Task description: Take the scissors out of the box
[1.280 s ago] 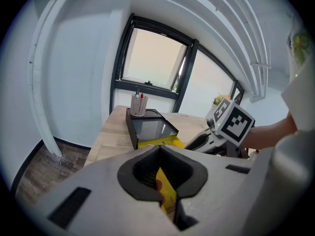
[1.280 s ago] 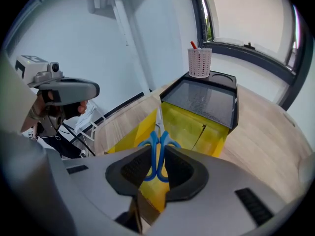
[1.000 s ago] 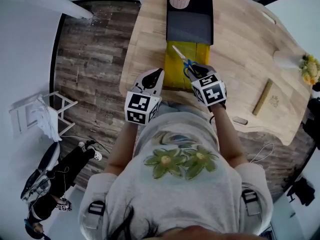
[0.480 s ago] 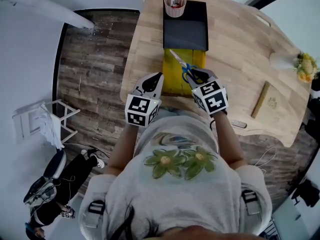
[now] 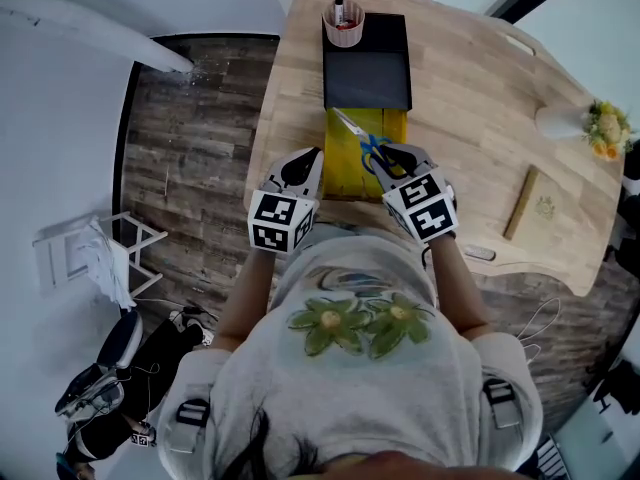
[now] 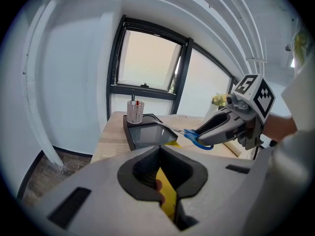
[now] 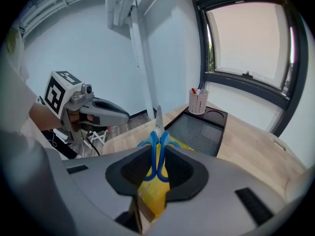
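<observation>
on my left, the left gripper has its fingers almost together, pinching the left edge of the yellow box on the table. held up over that box, the scissors sit with their blue handles clamped in the right gripper, blades aimed at the black tray beyond. a cup in the tray's corner holds pens.
</observation>
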### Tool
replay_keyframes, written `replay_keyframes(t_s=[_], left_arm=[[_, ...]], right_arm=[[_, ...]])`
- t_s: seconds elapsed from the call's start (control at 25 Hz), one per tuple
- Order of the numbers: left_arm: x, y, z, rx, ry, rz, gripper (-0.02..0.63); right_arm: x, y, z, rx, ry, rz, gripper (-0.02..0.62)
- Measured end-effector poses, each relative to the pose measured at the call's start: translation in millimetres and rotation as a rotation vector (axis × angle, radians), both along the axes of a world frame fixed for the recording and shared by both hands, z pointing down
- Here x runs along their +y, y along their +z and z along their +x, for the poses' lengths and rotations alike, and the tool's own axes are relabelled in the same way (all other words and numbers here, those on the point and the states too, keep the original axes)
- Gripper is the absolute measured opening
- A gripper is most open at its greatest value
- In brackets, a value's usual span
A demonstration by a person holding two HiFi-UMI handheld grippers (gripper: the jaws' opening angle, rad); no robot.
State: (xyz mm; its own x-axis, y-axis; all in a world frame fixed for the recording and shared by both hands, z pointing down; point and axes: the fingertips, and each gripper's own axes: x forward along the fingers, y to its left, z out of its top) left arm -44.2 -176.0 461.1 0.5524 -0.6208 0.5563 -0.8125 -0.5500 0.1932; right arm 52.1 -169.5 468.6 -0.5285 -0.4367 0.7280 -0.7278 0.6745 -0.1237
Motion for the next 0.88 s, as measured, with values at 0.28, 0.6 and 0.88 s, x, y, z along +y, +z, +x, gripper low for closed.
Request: replay_keyframes(t_s=[0.28,0.6,0.88], left_arm=[[-3,-5,0,-0.001,0.0,0.014,0.006],[1,-7,5,0.003,0.01,0.018,0.006],[4,-6,2,0.004,0.0,0.018,0.006]], right_arm=[[-2,-19,5,-0.025,0.02,0.052,0.086],[3,-24,6,-0.025,0.018,0.065,0.086],[5,-20,6,-0.022,0.019,0.06,0.086]])
